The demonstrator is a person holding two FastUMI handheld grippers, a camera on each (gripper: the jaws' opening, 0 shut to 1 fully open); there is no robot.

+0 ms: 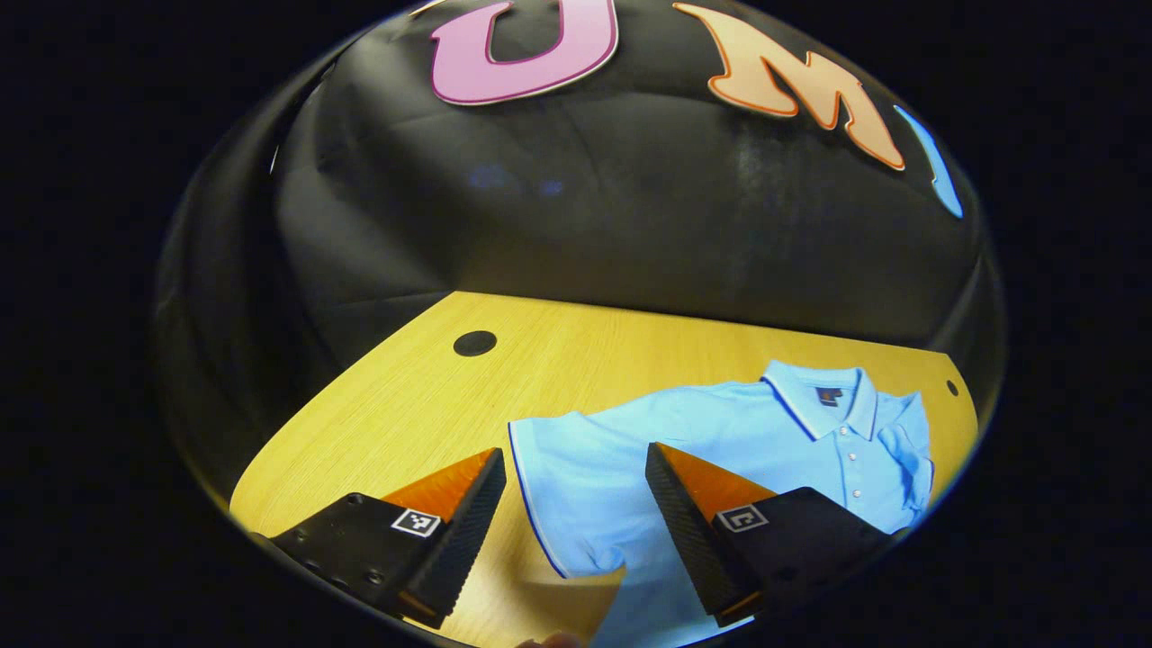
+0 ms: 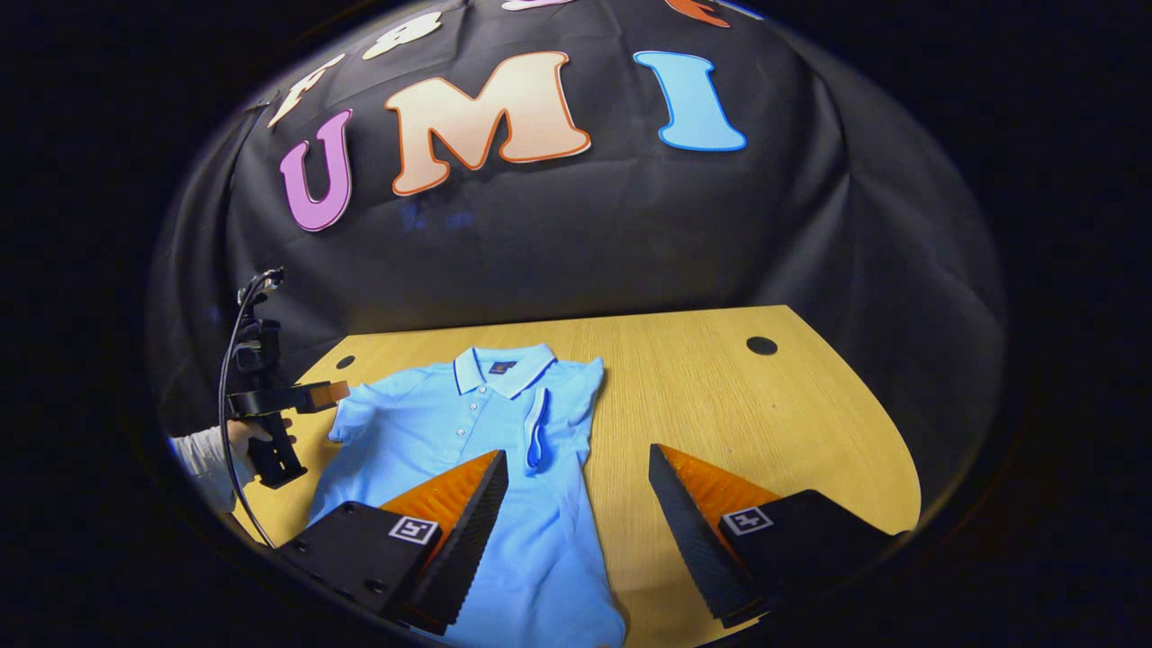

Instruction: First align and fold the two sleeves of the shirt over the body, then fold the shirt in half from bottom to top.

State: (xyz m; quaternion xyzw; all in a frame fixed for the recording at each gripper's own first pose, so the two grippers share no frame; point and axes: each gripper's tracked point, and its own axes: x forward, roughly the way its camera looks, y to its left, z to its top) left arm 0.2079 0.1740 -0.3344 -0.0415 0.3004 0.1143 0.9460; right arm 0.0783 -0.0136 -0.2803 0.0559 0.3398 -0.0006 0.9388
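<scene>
We see the light-blue polo shirt (image 2: 468,450) lying flat on the bench (image 2: 765,405), collar toward the far edge (its neck label is unreadable). The right gripper (image 2: 576,499) and left gripper (image 1: 576,499) hover with jaws spread, holding nothing.

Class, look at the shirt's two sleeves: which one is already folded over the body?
The sleeve on the right gripper's side; the other sleeve, near the left gripper, lies spread out.
</scene>
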